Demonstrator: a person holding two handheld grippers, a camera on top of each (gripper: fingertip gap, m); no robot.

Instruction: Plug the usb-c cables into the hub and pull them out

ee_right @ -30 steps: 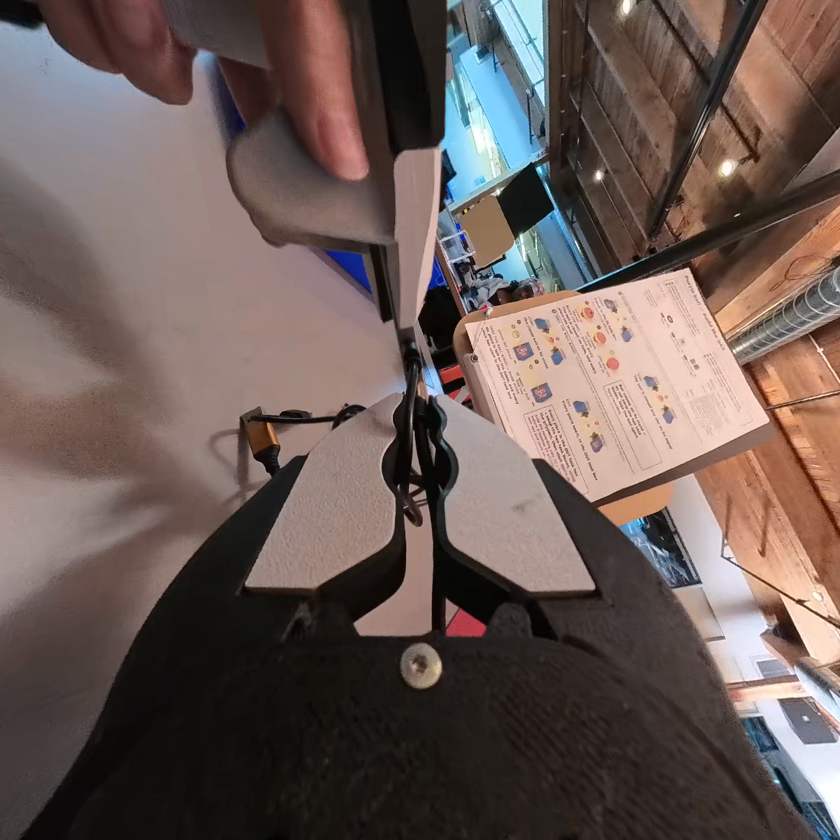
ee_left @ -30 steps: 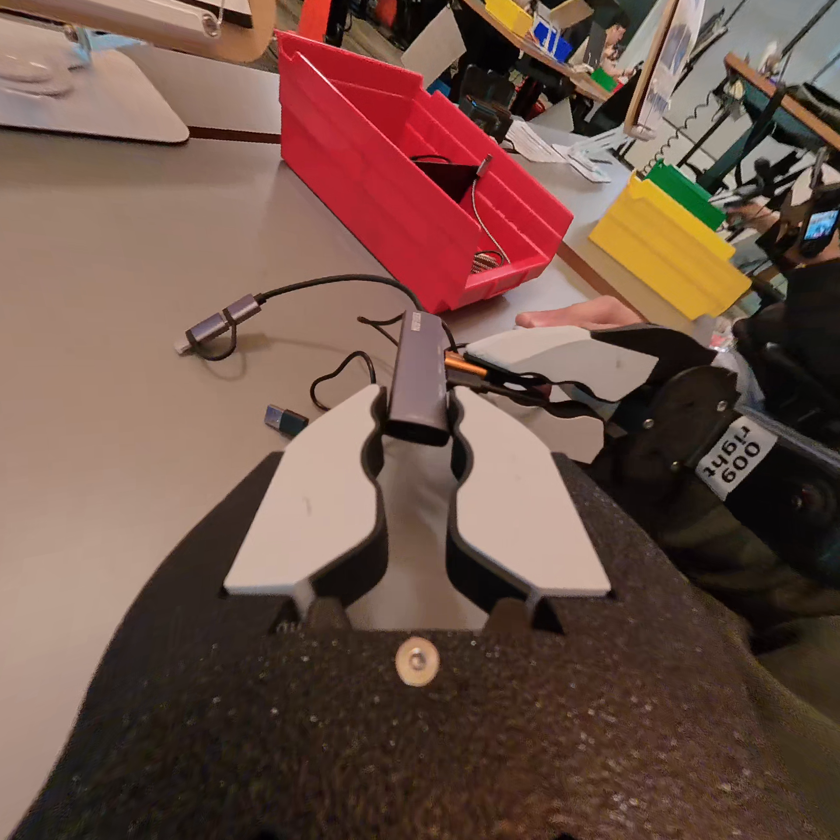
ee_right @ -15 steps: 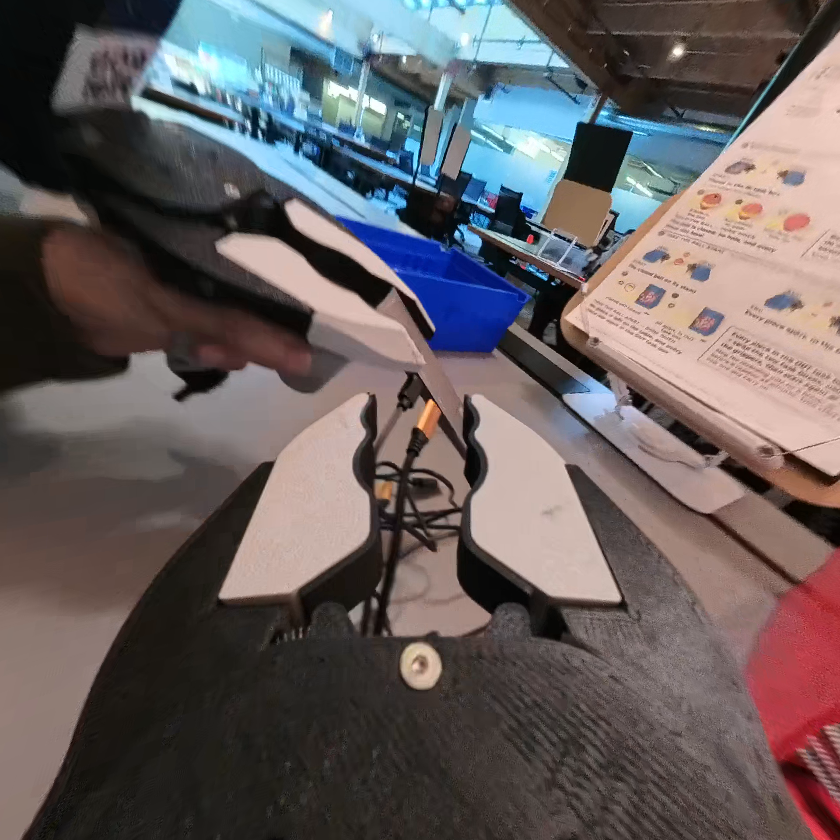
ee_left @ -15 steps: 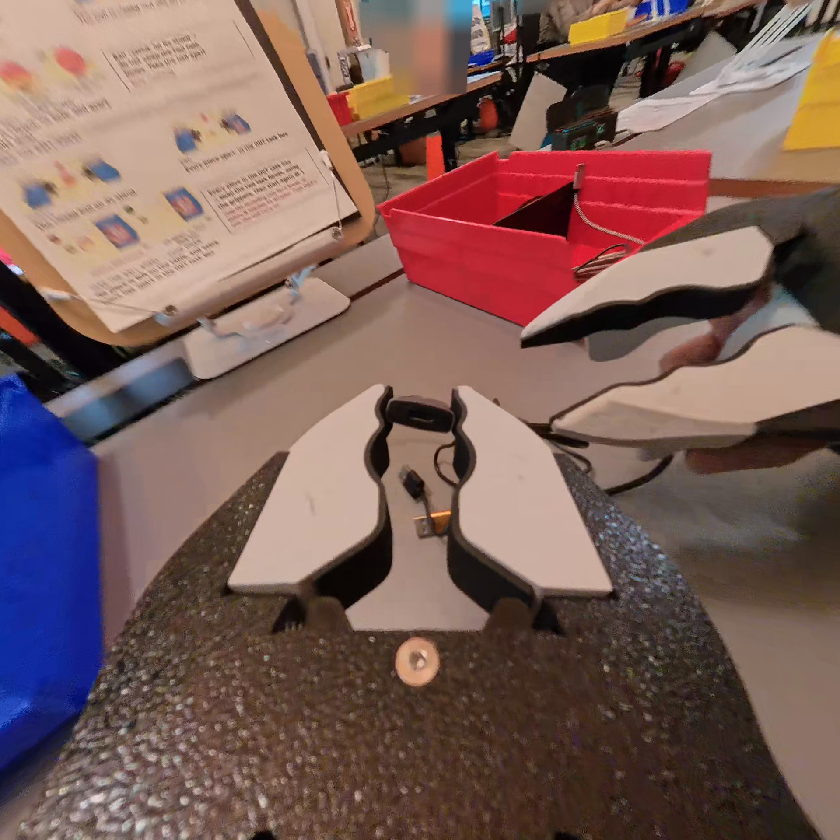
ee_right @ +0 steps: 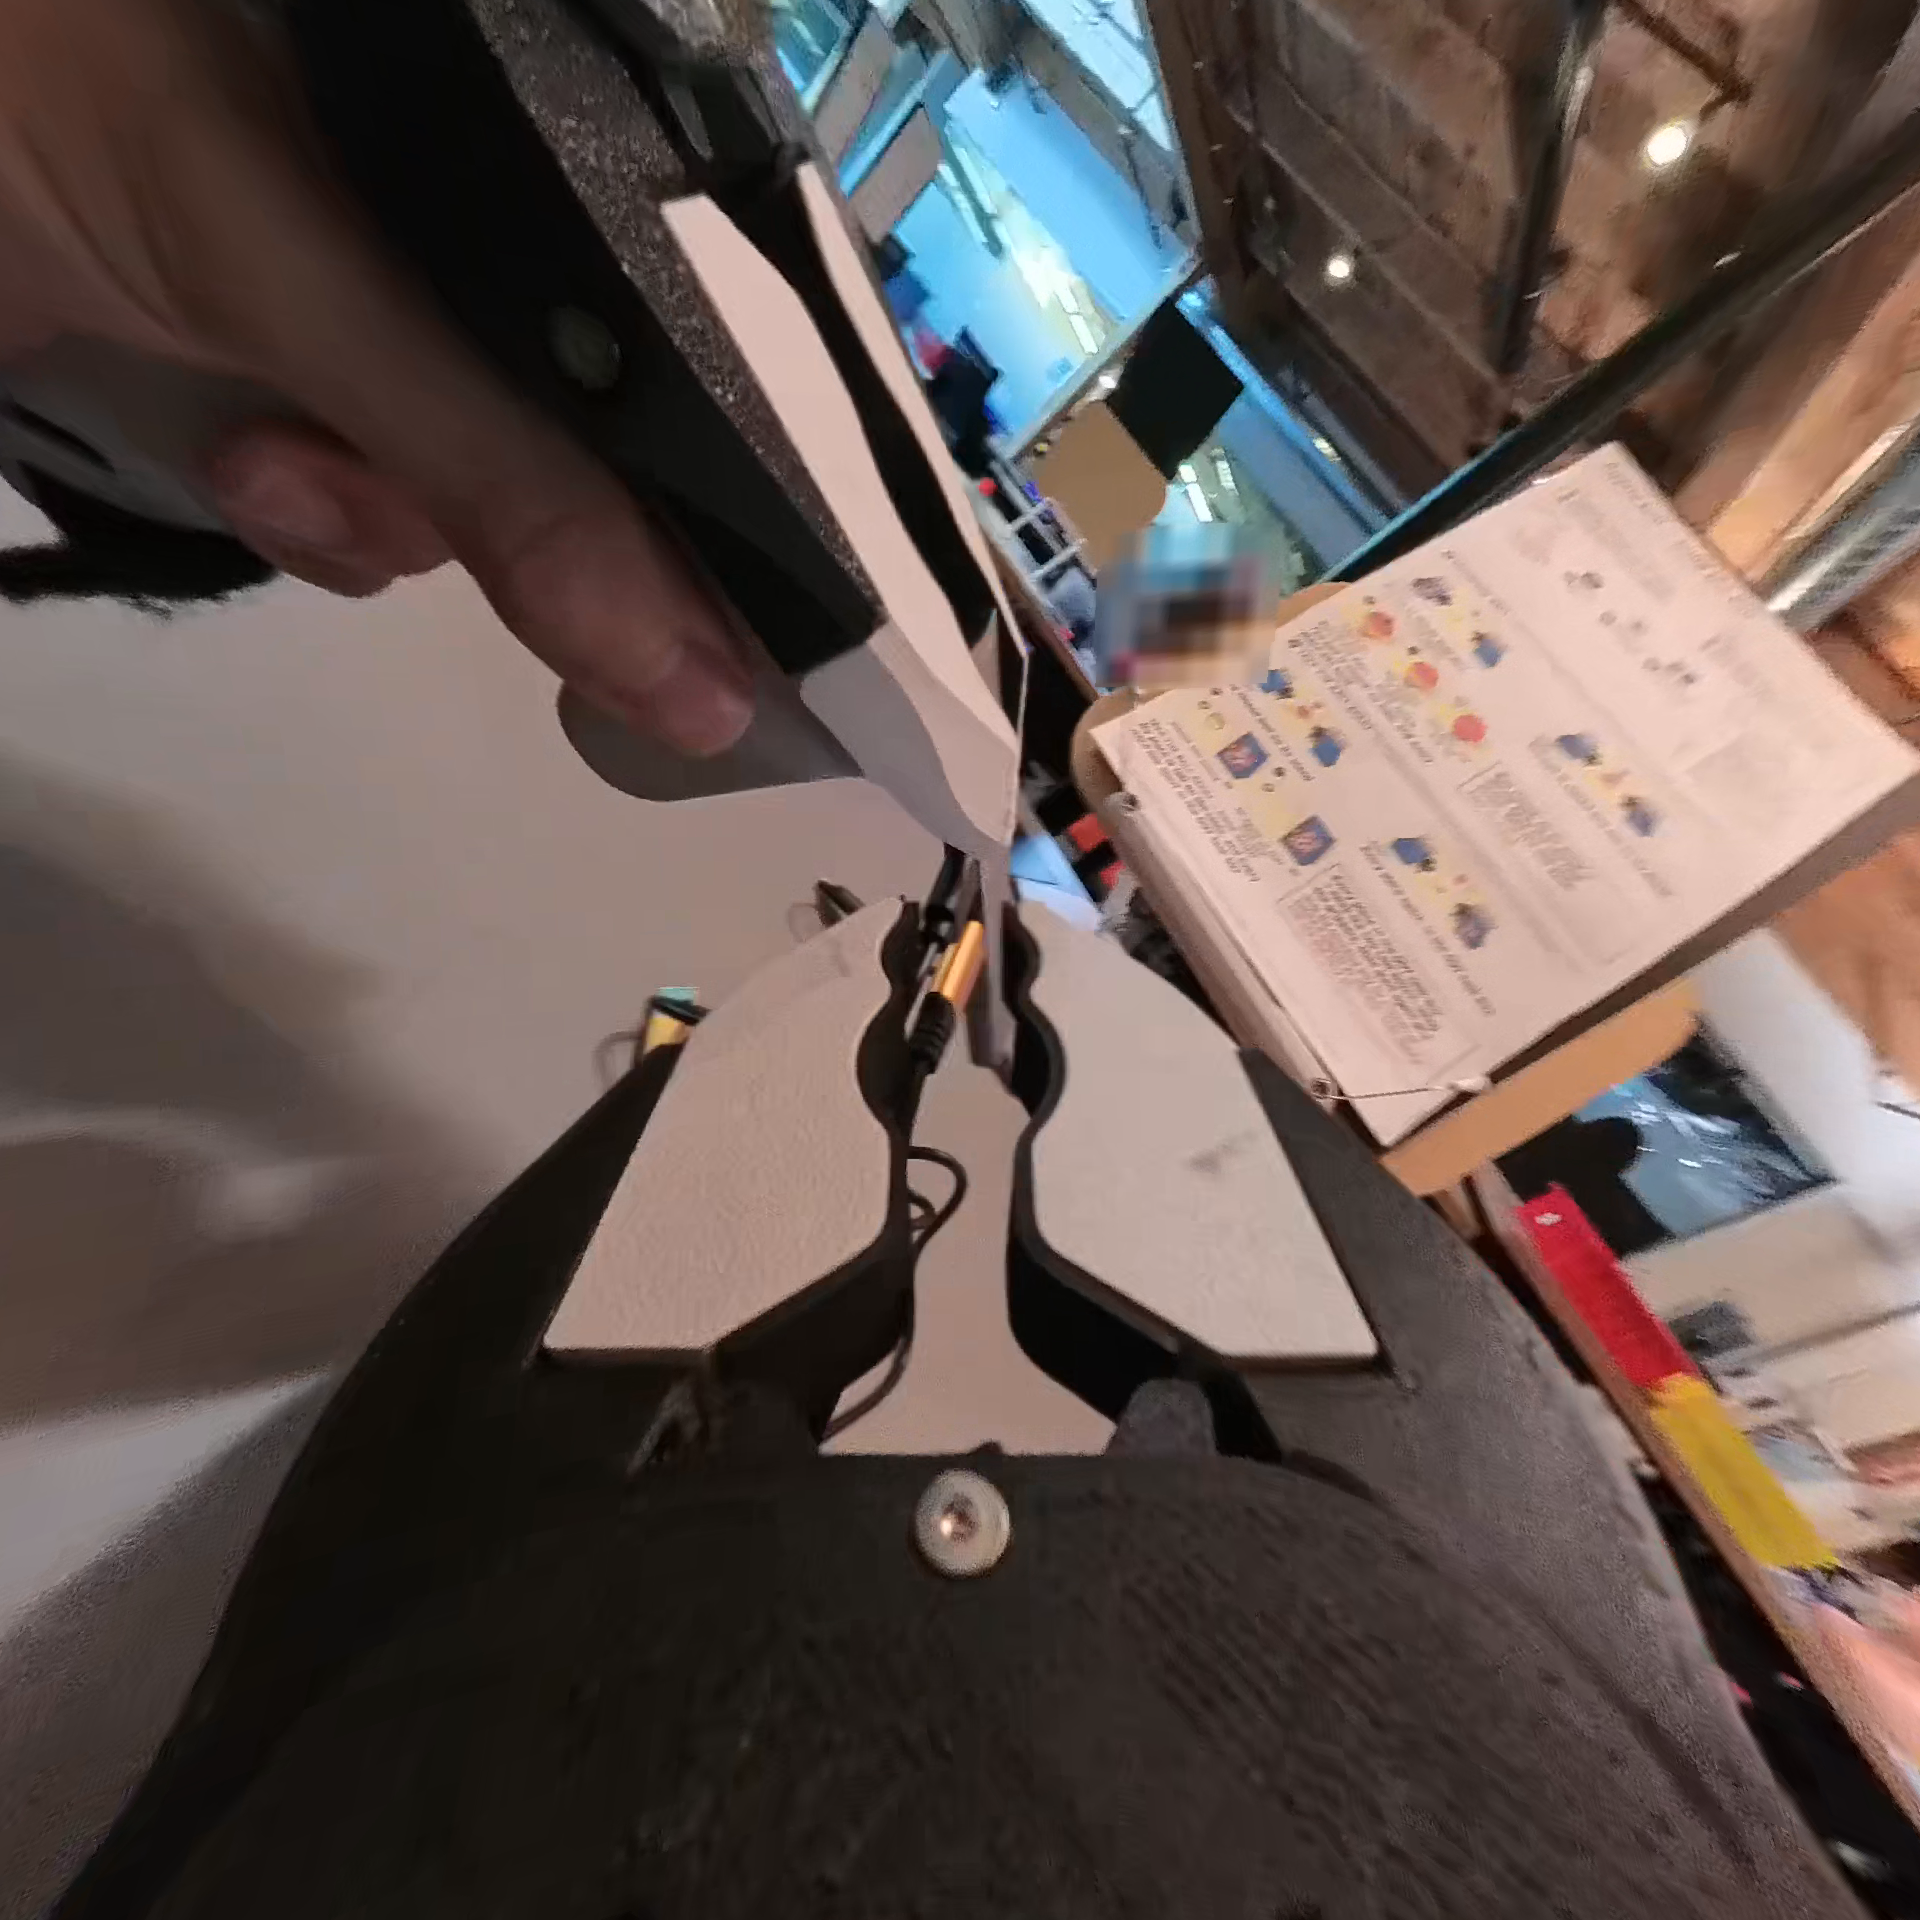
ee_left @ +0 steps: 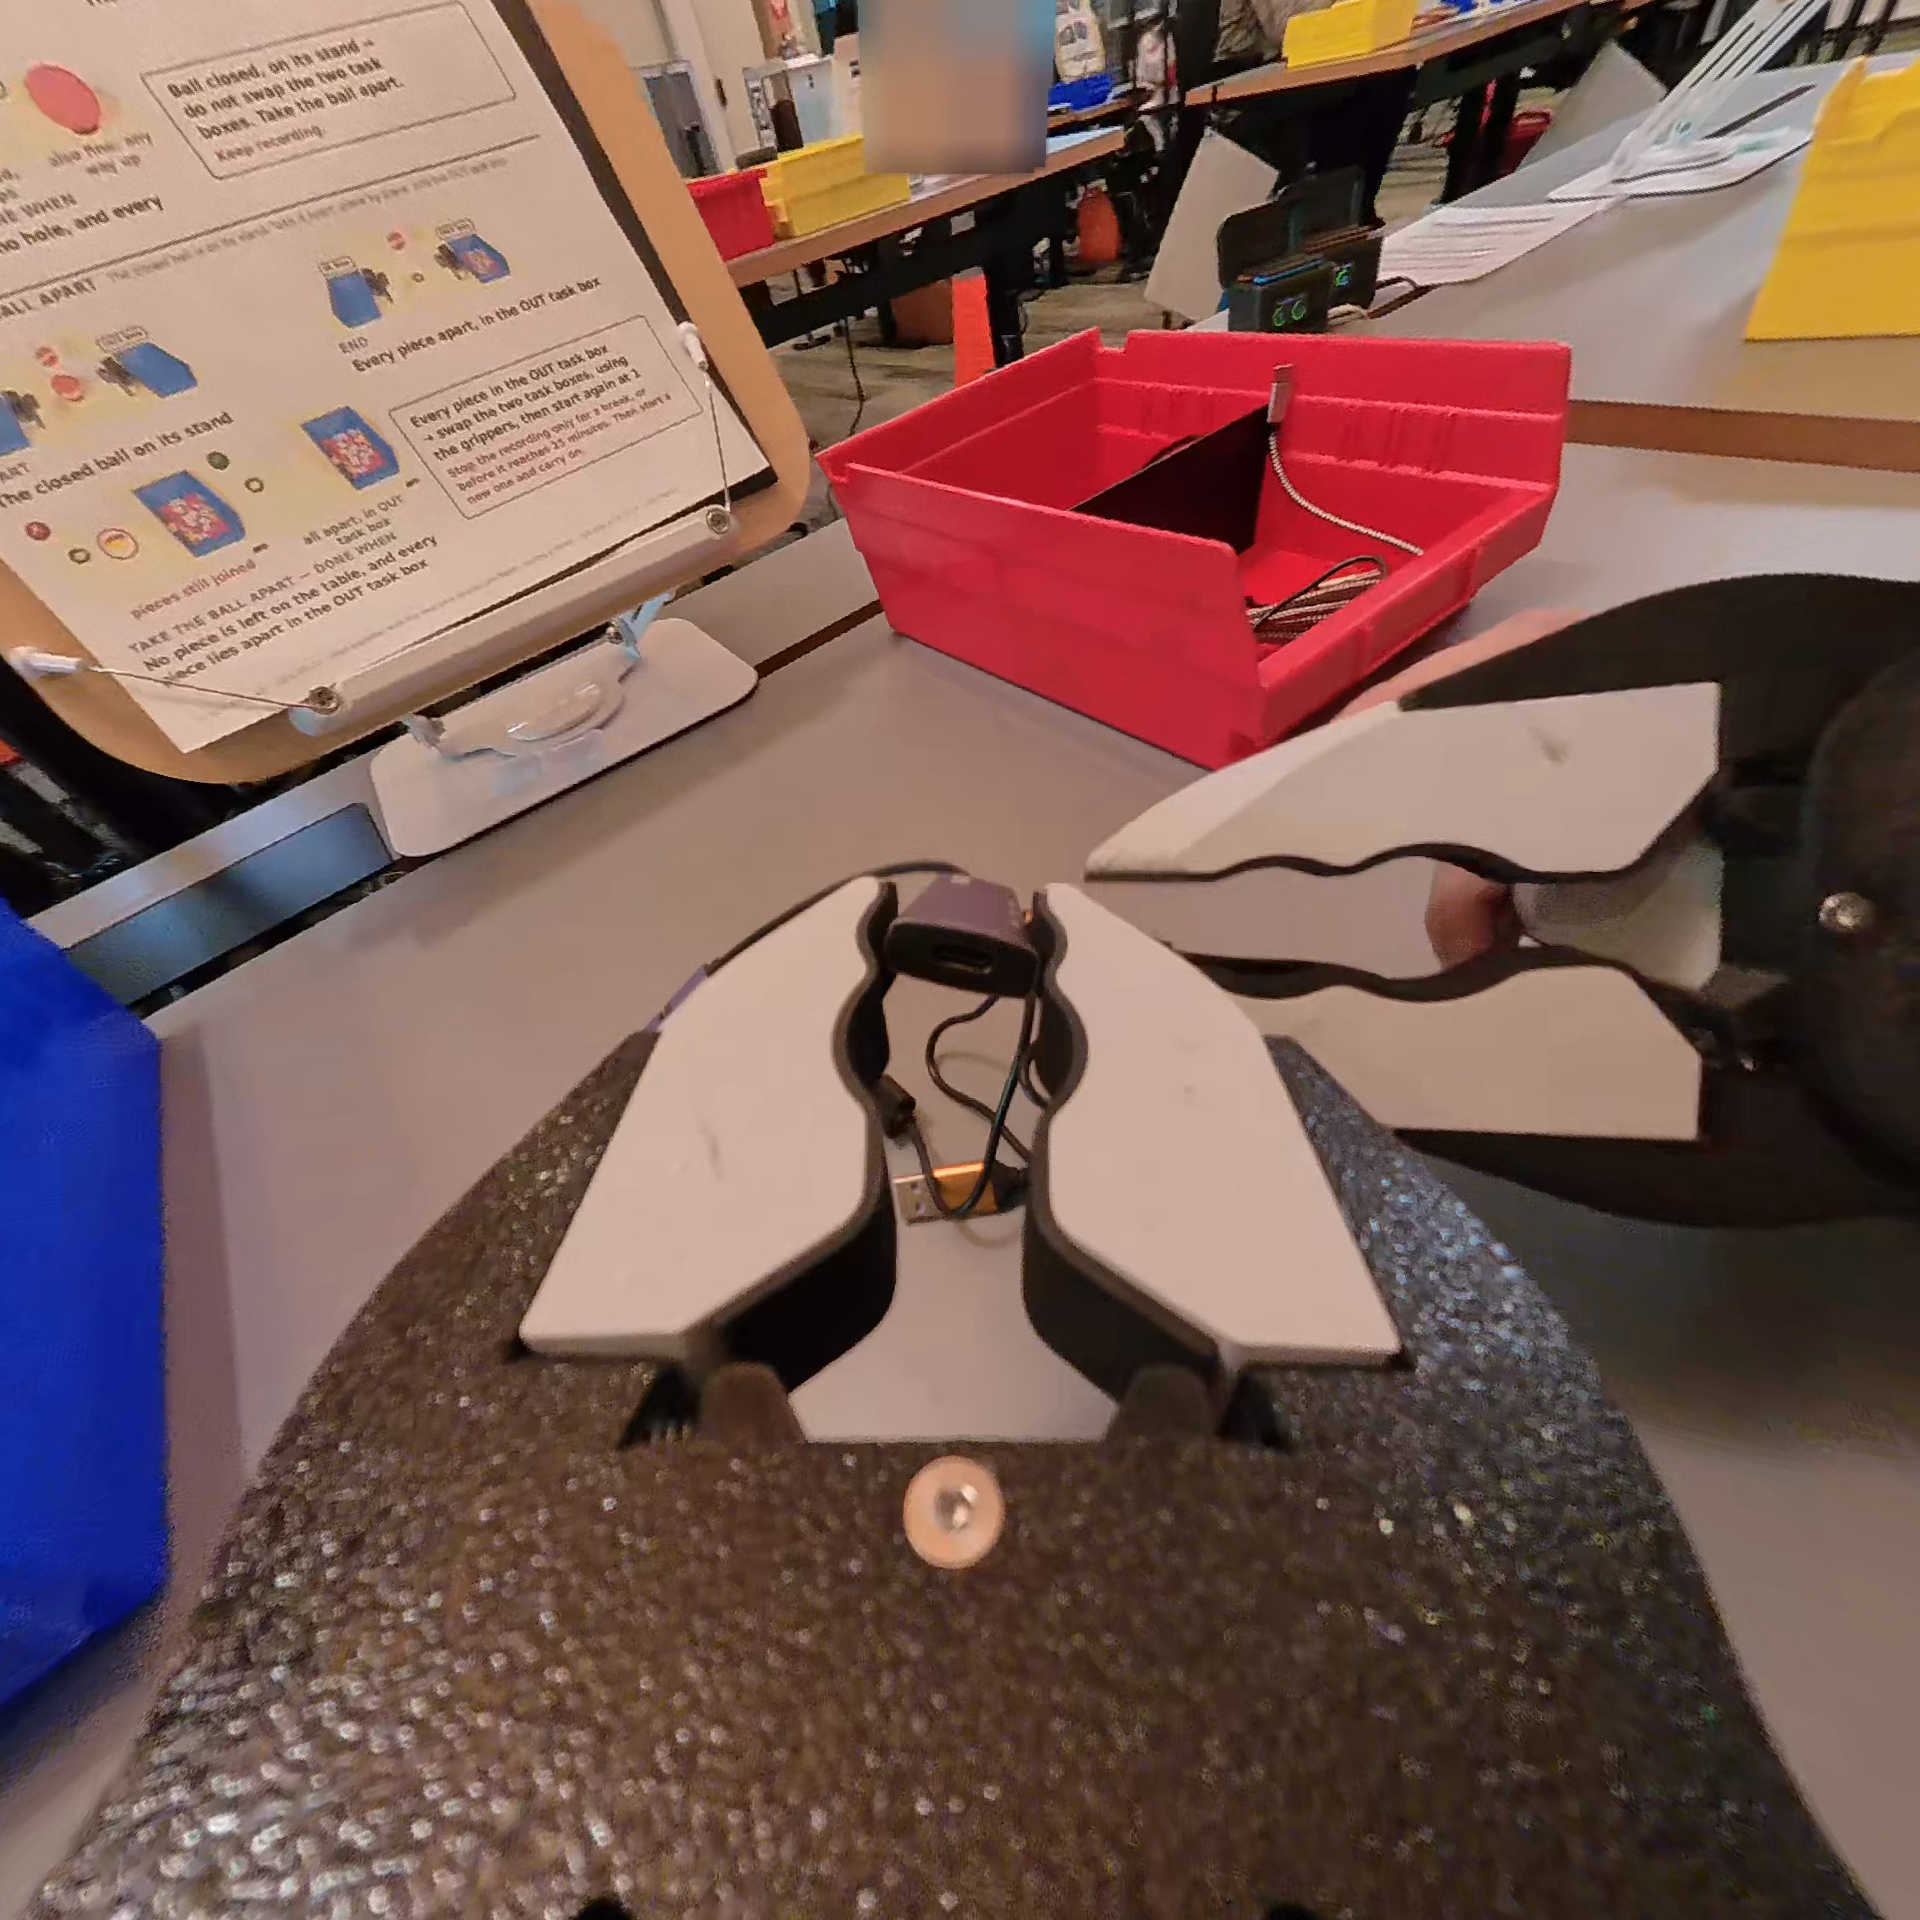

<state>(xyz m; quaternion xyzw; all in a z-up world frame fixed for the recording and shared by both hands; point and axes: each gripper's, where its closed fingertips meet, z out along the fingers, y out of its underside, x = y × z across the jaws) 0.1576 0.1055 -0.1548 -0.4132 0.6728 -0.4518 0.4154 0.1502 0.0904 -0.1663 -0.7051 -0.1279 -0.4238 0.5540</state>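
Observation:
My left gripper (ee_left: 961,935) is shut on the end of the dark grey hub (ee_left: 961,951) and holds it above the table. An orange plug (ee_right: 956,971) sits against the hub's side (ee_right: 995,977), with its black cable (ee_left: 987,1049) hanging down to an orange connector (ee_left: 951,1195) on the table. My right gripper (ee_right: 961,925) is close on the hub's right, also seen in the left wrist view (ee_left: 1132,914). Its jaws stand narrowly apart on either side of the orange plug. I cannot tell whether they touch it.
A red bin (ee_left: 1039,582) with a braided cable (ee_left: 1320,603) stands behind the hub. An instruction sheet on a stand (ee_left: 312,364) is at the back left, and a blue bin (ee_left: 73,1299) at the left edge. A yellow bin (ee_left: 1849,208) is far right. Loose plug ends (ee_right: 665,1023) lie on the table. My left and right fingertips are right by each other.
My right gripper let go of the cable and opened, then rolled and narrowed its jaws around the orange plug. My left gripper swung round with the hub and now holds still.

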